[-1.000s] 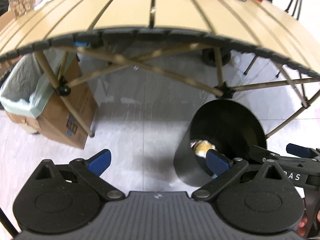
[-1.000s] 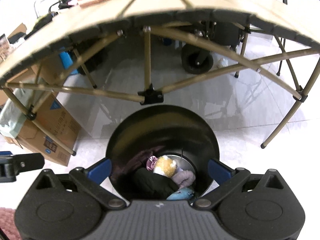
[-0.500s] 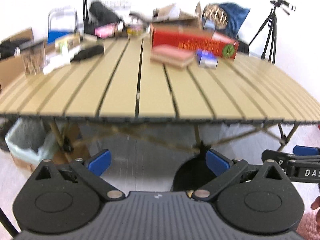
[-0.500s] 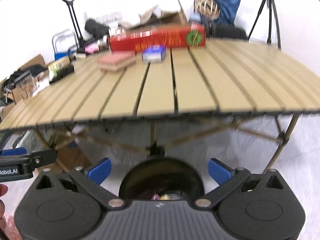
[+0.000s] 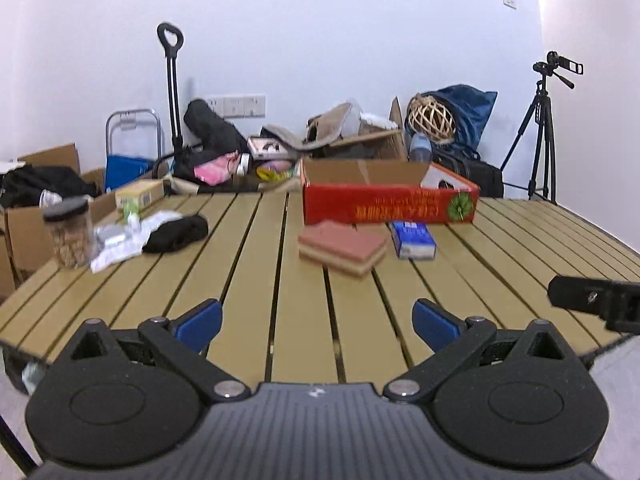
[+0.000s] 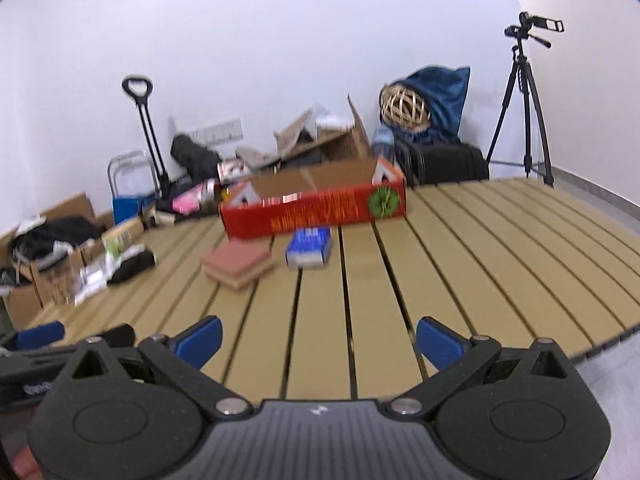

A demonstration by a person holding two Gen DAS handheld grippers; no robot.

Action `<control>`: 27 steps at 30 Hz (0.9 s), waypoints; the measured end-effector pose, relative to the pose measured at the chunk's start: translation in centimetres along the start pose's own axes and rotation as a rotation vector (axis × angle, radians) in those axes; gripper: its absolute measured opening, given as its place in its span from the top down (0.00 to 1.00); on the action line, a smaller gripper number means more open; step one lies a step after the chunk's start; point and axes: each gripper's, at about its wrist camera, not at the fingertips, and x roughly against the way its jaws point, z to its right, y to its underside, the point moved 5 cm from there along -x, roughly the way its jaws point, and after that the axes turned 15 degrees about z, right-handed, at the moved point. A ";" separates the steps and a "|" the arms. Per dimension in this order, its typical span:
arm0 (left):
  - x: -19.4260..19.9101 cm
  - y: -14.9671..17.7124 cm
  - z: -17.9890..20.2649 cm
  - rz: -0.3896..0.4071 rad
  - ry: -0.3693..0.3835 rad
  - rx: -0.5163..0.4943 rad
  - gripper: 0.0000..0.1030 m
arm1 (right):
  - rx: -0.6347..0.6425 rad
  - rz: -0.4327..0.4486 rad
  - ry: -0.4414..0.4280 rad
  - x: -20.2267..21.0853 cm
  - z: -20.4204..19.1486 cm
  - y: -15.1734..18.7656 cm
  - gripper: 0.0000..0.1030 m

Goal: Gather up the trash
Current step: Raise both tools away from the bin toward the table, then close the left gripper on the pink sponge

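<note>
My left gripper is open and empty above the near edge of the slatted tan table. My right gripper is also open and empty over the same edge. On the table lie a pink and tan sponge-like block, a small blue packet, a black cloth, crumpled white wrappers and a jar with a black lid. A red cardboard box stands behind them. The black bin is out of view.
Cardboard boxes, a folded hand trolley and piled bags crowd the wall behind the table. A camera tripod stands at the back right. The other gripper's finger shows at the left wrist view's right edge.
Both grippers have swung up from over the black bin on the floor under the table to tabletop height. The bin has dropped out of view. Both stay open.
</note>
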 end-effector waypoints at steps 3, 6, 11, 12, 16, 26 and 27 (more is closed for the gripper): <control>-2.0 -0.8 0.4 0.015 -0.015 -0.026 0.00 | -0.010 0.034 0.007 -1.1 0.1 -1.2 0.00; -4.3 -1.6 0.3 0.030 -0.016 -0.018 0.00 | -0.018 0.054 0.017 -2.7 0.3 -1.9 0.00; -8.2 -2.3 0.2 0.050 -0.003 -0.001 0.00 | -0.027 0.048 0.026 -5.9 0.9 -2.0 0.00; -9.0 -2.3 0.3 0.044 0.000 -0.004 0.00 | -0.028 0.044 0.026 -6.6 1.1 -1.9 0.00; -12.7 -2.1 0.5 0.013 0.031 -0.026 0.00 | -0.024 0.036 0.016 -9.2 1.3 -1.4 0.00; -20.2 0.1 1.1 -0.108 0.136 -0.018 0.00 | 0.000 -0.004 0.090 -15.0 3.0 0.1 0.00; -20.7 0.4 1.3 -0.120 0.138 -0.026 0.00 | 0.004 -0.007 0.094 -15.4 3.1 0.3 0.00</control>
